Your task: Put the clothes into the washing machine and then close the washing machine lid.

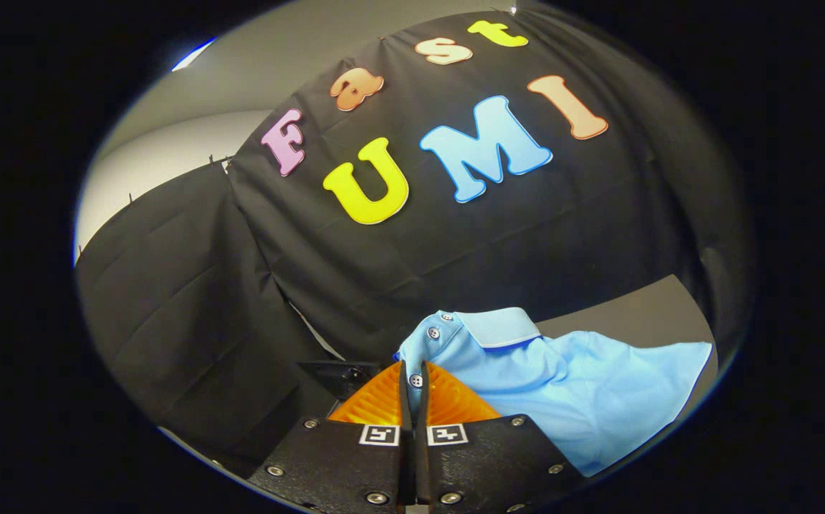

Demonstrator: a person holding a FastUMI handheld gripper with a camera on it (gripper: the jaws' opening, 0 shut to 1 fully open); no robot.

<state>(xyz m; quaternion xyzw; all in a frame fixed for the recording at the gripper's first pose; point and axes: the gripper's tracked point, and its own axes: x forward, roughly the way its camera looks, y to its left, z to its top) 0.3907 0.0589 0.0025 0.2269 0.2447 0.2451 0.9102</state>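
The gripper (413, 382) has its two fingers pinched nearly together on the button strip of a light blue shirt (569, 385), which hangs lifted beside and beyond them (collar up). The black booth wall lies behind. The shirt is picked up; loading the washing machine and closing its lid remain.

Black cloth wall (412, 250), possibly grey ceiling (277, 64)
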